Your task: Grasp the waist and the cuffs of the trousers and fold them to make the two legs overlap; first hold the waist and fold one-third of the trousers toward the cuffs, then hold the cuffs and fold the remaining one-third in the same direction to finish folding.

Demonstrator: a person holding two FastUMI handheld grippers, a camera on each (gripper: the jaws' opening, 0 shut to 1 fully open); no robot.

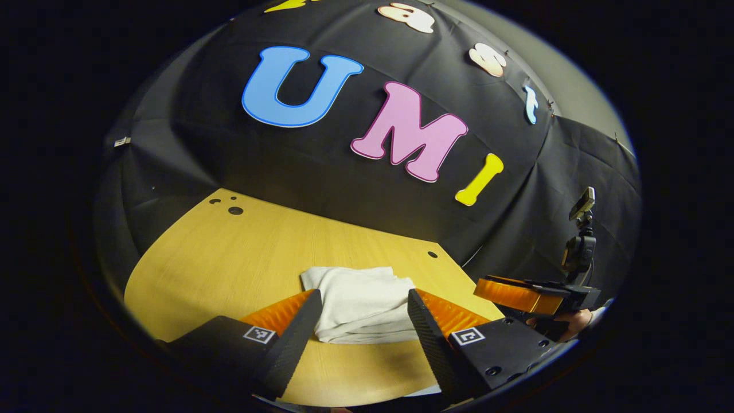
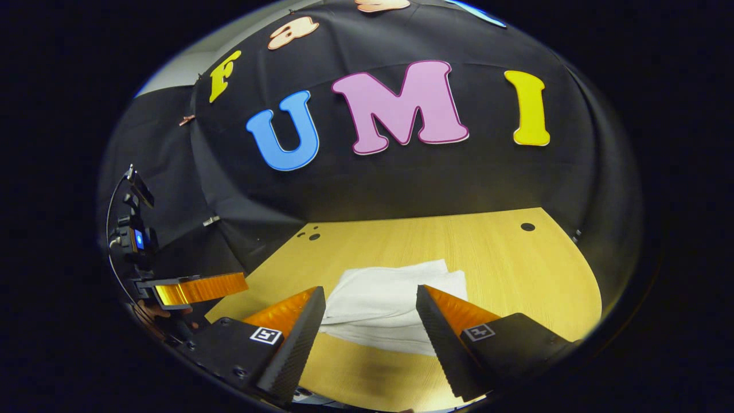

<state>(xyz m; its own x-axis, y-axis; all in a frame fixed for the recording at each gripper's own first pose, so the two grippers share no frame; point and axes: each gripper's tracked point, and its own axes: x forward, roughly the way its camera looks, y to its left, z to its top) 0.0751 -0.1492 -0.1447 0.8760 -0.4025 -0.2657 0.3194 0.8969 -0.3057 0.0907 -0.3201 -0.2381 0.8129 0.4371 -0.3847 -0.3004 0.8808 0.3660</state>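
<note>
both grippers, left (image 1: 362, 321) and right (image 2: 370, 318), are hanging wide open above the folded trousers (image 1: 358, 304); probably only checking that the edges align is remaining.

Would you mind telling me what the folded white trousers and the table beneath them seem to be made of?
Folded white trousers: soft woven fabric, probably cotton, matte; it creases and stacks in limp layers. Yellowish table: wood or wood-look laminate, smooth, faintly glossy; fine parallel grain lines and drilled holes show.
</note>
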